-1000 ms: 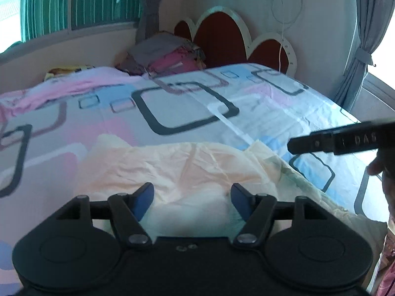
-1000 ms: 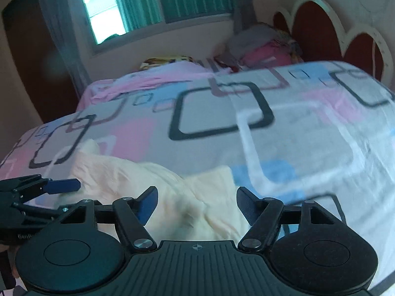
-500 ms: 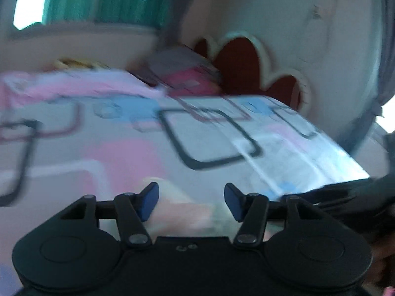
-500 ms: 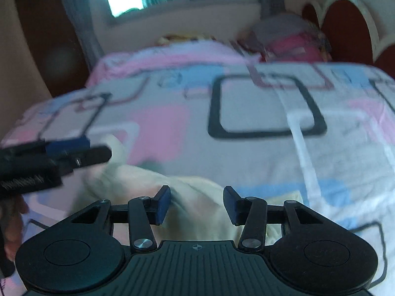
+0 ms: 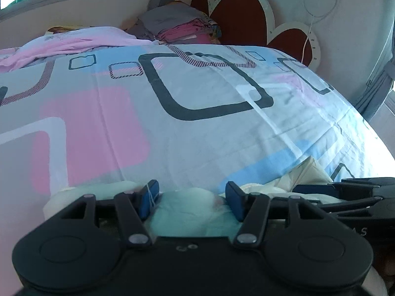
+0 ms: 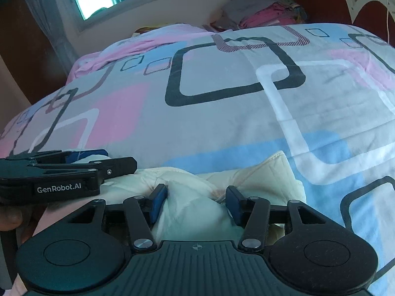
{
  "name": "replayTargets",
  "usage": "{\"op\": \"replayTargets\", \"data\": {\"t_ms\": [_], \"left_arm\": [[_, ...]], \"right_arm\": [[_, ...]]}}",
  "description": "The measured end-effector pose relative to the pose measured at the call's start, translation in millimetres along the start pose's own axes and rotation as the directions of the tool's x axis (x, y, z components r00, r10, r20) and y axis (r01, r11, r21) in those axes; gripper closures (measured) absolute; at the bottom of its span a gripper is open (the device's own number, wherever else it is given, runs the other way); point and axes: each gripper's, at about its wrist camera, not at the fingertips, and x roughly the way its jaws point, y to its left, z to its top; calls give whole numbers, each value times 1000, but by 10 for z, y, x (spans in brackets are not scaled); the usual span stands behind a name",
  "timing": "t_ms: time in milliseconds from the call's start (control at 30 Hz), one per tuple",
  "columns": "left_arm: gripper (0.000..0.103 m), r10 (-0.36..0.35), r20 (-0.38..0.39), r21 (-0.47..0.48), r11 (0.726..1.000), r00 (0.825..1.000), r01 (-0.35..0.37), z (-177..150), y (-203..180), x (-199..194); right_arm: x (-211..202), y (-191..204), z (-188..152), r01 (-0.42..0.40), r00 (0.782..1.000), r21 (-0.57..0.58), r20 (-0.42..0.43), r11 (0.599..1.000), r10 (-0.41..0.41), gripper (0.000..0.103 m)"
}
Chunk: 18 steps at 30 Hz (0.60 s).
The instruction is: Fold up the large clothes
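With the cream garment point(image 6: 249, 180) bunched at the bed's point(image 6: 222, 123) near edge, both the left gripper point(image 5: 191, 198) and right gripper point(image 6: 196, 203), fingers apart around folds, should probably pinch one layer each before lifting.

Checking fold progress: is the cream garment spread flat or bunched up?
Bunched. The cream garment lies in rumpled heaps at the bed's near edge, with fabric between the open fingers of the right gripper and left gripper.
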Motion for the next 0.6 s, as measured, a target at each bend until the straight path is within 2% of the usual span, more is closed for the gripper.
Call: {"op": "replayTargets", "data": {"t_ms": [200, 333, 400, 500, 600], "left_arm": [[44, 9, 38, 5, 1000, 999, -9, 30, -30, -235], [44, -21, 132, 13, 1000, 991, 20, 15, -142, -750], [44, -47, 144, 21, 999, 988, 45, -50, -220, -930], [44, -48, 121, 37, 998, 992, 43, -197, -343, -1004], [43, -7, 66, 45, 999, 998, 4, -395, -415, -801]], "right_arm": [[-128, 48, 44, 14, 1000, -18, -7, 1000, -14, 51], [-471, 148, 60, 30, 998, -63, 59, 998, -27, 51], [-590, 176, 38, 37, 997, -75, 70, 997, -32, 51], [-615, 185, -52, 49, 997, -80, 60, 996, -44, 51], [-454, 124, -188, 60, 998, -57, 11, 997, -59, 51]]}}
